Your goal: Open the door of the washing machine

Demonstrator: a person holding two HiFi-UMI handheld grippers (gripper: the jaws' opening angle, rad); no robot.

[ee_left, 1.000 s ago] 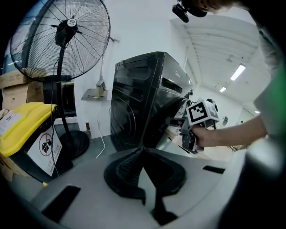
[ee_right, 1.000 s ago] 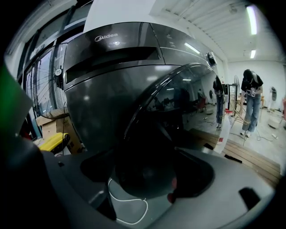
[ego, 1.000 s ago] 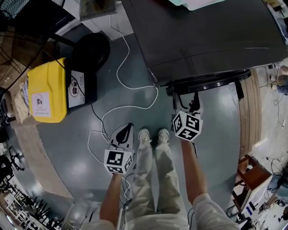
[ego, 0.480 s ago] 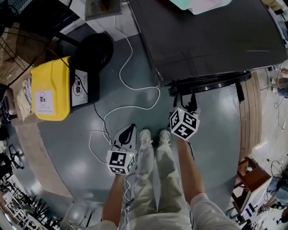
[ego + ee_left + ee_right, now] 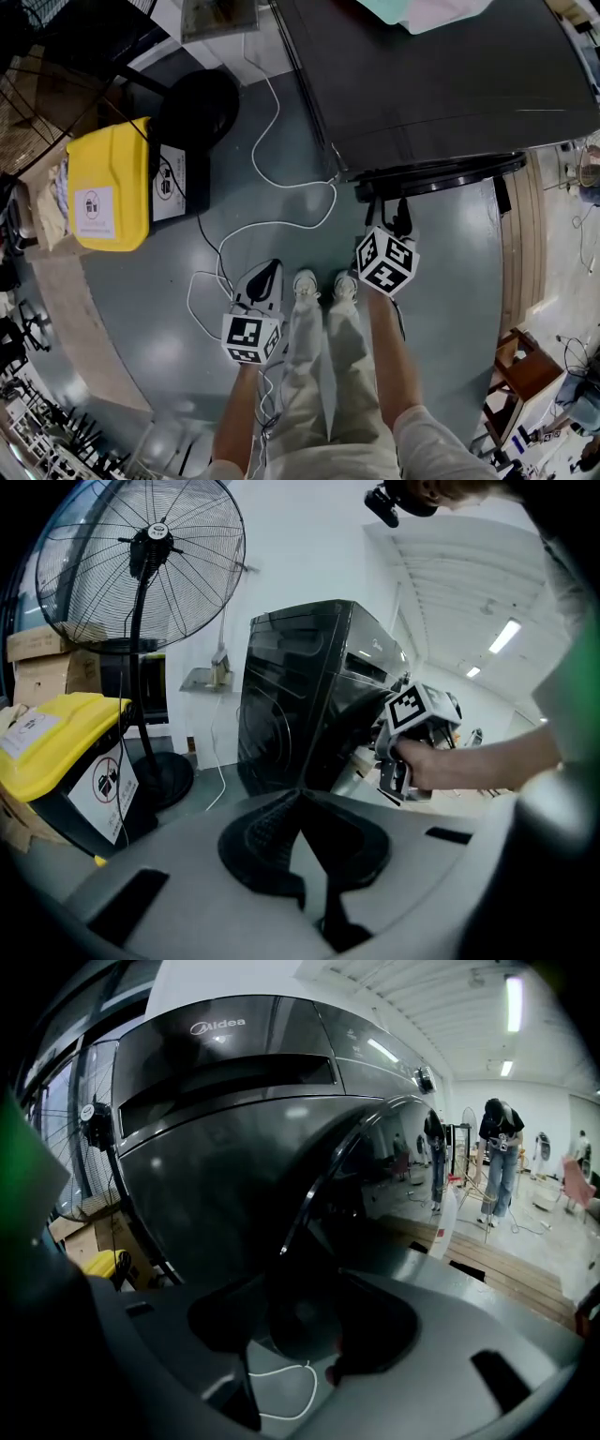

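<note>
The dark washing machine at far right bears a "Midea" logo on its top panel. The right hand-held gripper, its jaws just closing, pinches the edge of the ajar door. The left hand-held gripper hangs over the floor, pressed together and empty.

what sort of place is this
Likely a workshop or test lab, not a home: a washer stands on bare floor beside a pedestal fan, a yellow bin and loose cable.

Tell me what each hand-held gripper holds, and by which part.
The right hand-held gripper, whose jaws have just been closing, grips the washing machine door by its rim. The left hand-held gripper is shut, empty.
</note>
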